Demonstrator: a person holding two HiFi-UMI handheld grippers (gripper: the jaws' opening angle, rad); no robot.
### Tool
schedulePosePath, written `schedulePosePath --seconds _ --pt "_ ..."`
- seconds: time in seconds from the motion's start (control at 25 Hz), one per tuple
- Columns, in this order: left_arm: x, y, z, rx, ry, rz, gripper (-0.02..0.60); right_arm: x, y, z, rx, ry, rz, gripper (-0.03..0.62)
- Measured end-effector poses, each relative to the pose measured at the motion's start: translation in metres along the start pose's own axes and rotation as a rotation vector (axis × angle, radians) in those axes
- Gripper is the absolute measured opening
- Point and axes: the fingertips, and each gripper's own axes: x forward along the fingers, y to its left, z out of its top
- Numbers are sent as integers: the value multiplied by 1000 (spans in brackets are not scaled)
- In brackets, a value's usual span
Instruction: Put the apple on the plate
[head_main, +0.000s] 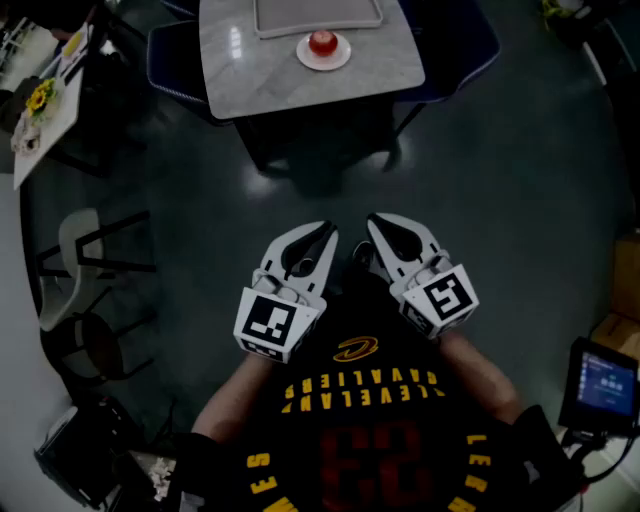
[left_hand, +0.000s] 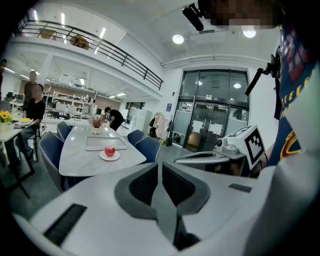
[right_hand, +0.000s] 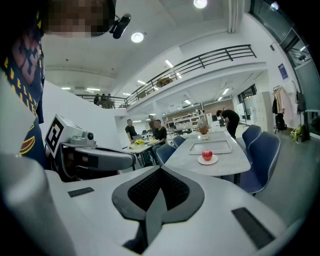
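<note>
A red apple (head_main: 322, 42) rests on a small white plate (head_main: 340, 58) on the grey marble table (head_main: 250, 70) far ahead of me. The left gripper view shows the apple (left_hand: 109, 150) on its plate (left_hand: 116, 157) at mid-left. In the right gripper view the apple (right_hand: 207, 155) and plate (right_hand: 214, 161) sit right of centre. Both grippers are held close to the person's chest, well short of the table. My left gripper (head_main: 326, 234) (left_hand: 160, 164) is shut and holds nothing. My right gripper (head_main: 376, 222) (right_hand: 160, 169) is likewise shut and holds nothing.
A rectangular tray (head_main: 318, 15) lies on the table behind the plate. Blue chairs (head_main: 175, 60) stand around it. A side table with flowers (head_main: 40, 100) and a light chair (head_main: 85, 245) are at left. A lit screen (head_main: 603, 385) and boxes (head_main: 625, 275) are at right. People stand in the background.
</note>
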Motion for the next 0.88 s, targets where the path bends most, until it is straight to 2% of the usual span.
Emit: schedulePosePath --seconds 0.24,0.4,0.68,0.88 --pt "27 -11 -1 5 0 24 31 -7 -25 -1 -3 -2 32 6" --pt "45 -20 3 0 3 42 31 -15 -41 7 50 -38 69 6" --pt "72 -31 12 8 8 76 31 -24 -77 14 43 -60 64 6" --pt "84 -18 16 6 16 97 31 -12 -90 13 74 -26 74 6"
